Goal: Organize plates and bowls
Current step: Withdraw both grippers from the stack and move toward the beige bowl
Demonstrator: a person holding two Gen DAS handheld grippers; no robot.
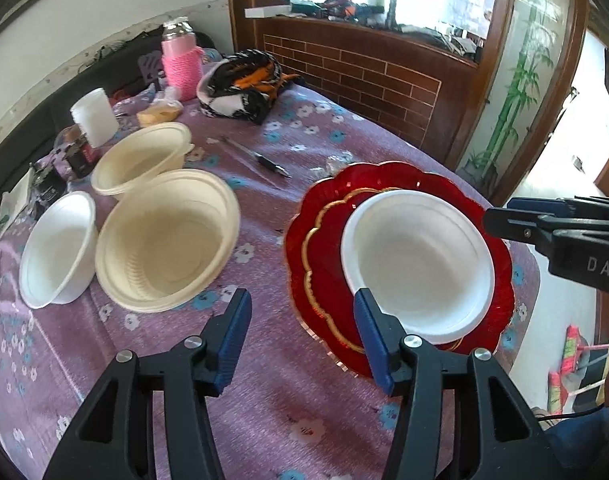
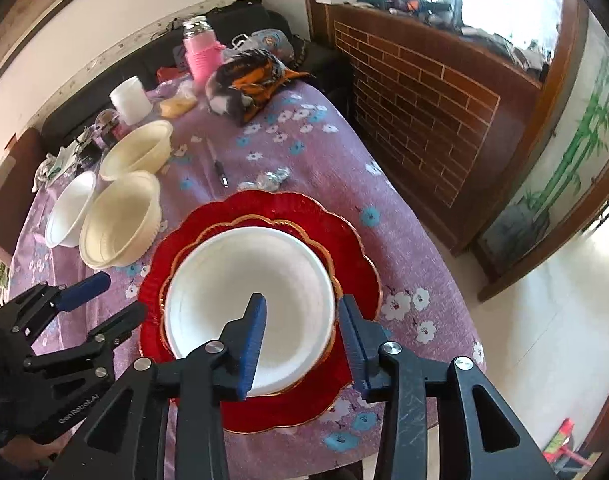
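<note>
A white bowl (image 1: 416, 256) (image 2: 244, 272) sits on a red scalloped plate with a gold rim (image 1: 316, 248) (image 2: 176, 240), which lies on a larger red plate. To the left stand two cream bowls (image 1: 168, 240) (image 1: 144, 160) (image 2: 120, 224) (image 2: 140, 148) and a small white bowl (image 1: 60, 248) (image 2: 70, 208). My left gripper (image 1: 302, 300) (image 2: 120, 294) is open above the cloth between the near cream bowl and the red plates, holding nothing. My right gripper (image 2: 302, 304) (image 1: 504, 220) is open above the white bowl's right rim, its pads apart from it.
A purple flowered cloth covers the table (image 1: 264, 380). A pen (image 1: 260, 158) lies beyond the bowls. At the back stand a pink bottle (image 1: 180, 64), a white cup (image 1: 94, 116), small jars and a patterned cloth bundle (image 1: 244, 84). The table drops off just right of the plates.
</note>
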